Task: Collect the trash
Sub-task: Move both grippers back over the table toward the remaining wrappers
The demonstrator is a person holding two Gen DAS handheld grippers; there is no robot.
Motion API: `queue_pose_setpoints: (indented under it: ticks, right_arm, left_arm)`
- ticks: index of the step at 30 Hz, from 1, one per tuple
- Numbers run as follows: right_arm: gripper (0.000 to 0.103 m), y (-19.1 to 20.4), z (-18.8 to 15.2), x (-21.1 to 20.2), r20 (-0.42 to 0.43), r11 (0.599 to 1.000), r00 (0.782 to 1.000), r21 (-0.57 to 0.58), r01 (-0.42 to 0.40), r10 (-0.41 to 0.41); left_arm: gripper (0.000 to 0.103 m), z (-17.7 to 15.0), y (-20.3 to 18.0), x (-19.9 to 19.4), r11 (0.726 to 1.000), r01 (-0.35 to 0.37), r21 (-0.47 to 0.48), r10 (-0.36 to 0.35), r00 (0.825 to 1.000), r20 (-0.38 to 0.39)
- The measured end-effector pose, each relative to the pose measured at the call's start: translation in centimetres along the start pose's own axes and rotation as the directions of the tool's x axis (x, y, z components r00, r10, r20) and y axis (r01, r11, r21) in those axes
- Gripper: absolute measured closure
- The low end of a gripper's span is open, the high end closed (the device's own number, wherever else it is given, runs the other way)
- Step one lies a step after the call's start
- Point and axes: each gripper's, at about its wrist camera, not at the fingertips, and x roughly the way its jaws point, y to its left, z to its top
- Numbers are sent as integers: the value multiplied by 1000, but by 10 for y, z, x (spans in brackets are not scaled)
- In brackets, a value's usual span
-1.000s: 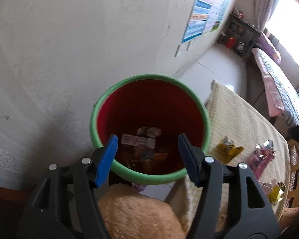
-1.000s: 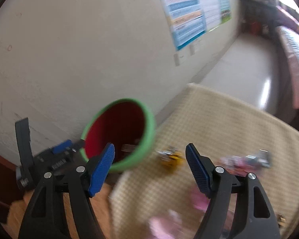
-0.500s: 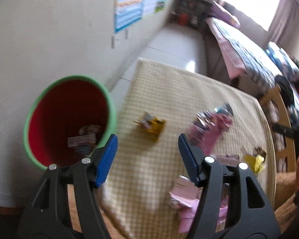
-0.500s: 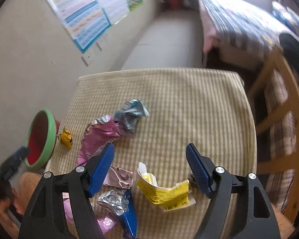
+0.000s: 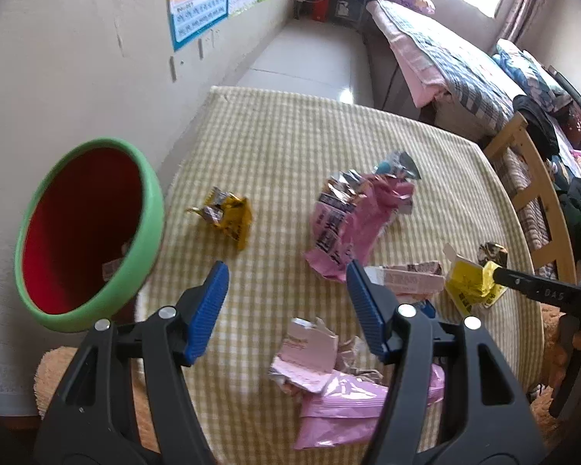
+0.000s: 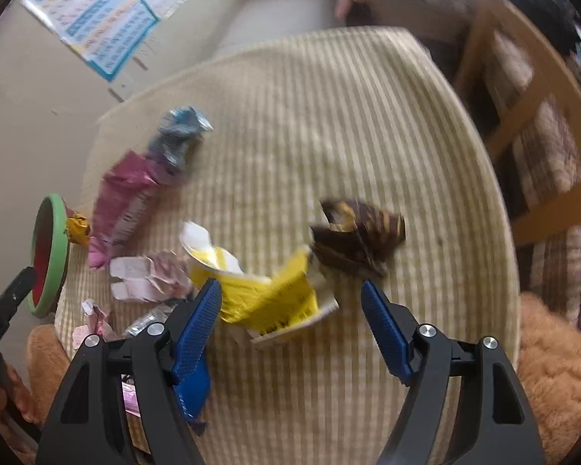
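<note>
Wrappers lie scattered across the table (image 5: 290,124) with its yellow checked cloth, so most of the collecting is, by my reckoning, left to do. From the left wrist view, the left gripper (image 5: 284,310) hangs above the near part of the table, blue pads apart at a middling width with nothing between them. At the table's left edge stands the round bin with a green rim and red inside (image 5: 85,232), and a scrap or two shows at its bottom, so some trash is in already. On the cloth sit a small crumpled yellow foil wrapper (image 5: 228,217) close to the bin, a long pink plastic packet (image 5: 352,228) in the middle, and a torn pink carton with a pink bag (image 5: 321,372) near the front edge.

From the right wrist view, which is blurred, the right gripper (image 6: 292,317) points steeply down with its pads spread wide and empty. Just beyond them lies a crushed yellow paper carton (image 6: 267,294), and touching its far side a dark brown crinkled wrapper (image 6: 358,236). The carton looks light and flimsy, likely to buckle under a pinch.
</note>
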Motion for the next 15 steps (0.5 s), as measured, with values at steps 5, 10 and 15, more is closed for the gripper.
queue_pose_setpoints:
  ticks: [5,10,15]
  right_arm:
    - [31,-3,-7,19,-109,993,988,61,-99,105]
    - [55,0,-7,24,-120,982,978,99,-160,171]
    - [61,8,2,10,-48,986,986,48,-159,161]
  left_arm:
    - [41,-4,-8,4,999,21,29,-20,1000,-15]
    - [41,-6,-21,12,995,58,86,-55,998,-43]
    - [41,-9,-54,26,965,104,239,-83,992,-94]
